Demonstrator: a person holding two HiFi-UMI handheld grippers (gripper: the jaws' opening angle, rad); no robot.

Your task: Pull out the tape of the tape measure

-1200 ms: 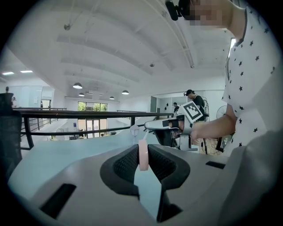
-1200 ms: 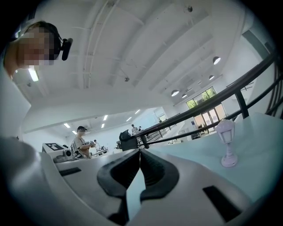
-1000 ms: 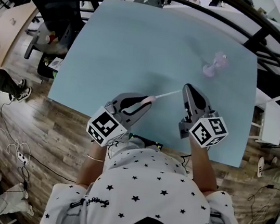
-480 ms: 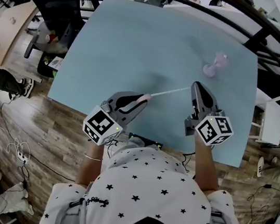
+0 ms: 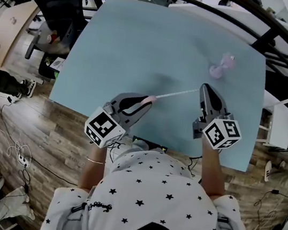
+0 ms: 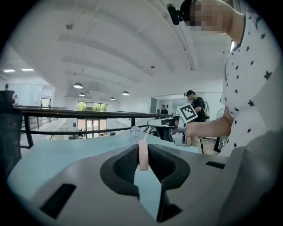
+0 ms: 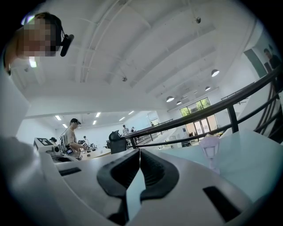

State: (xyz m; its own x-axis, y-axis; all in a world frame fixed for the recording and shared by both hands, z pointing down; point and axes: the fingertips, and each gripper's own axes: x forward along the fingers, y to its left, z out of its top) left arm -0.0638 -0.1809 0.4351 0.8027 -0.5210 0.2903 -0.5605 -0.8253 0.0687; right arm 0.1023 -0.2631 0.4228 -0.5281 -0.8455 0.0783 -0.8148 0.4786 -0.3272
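Layout: left gripper (image 5: 145,102) over near edge of light-blue rectangular counter (image 5: 134,40), small pink round tape measure case (image 6: 143,155) clamped between its jaws. Thin white tape (image 5: 177,94) runs from the case rightward to right gripper (image 5: 203,87), pinched at its tip. Small pink hourglass-shaped object (image 5: 220,66) stands on counter just beyond right gripper. Black metal railing (image 6: 88,114) behind counter, beyond both grippers.

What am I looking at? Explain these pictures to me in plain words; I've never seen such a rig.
There is no robot here: a person holds a hand-held gripper in each hand. The head view looks down from a camera on the person's head. The other two views come from cameras riding on each gripper, looking along its jaws. A small pink object stands on the light blue table. The left hand-held gripper clamps a pink tape measure. The right hand-held gripper is shut on the end of its tape, which stretches between them.
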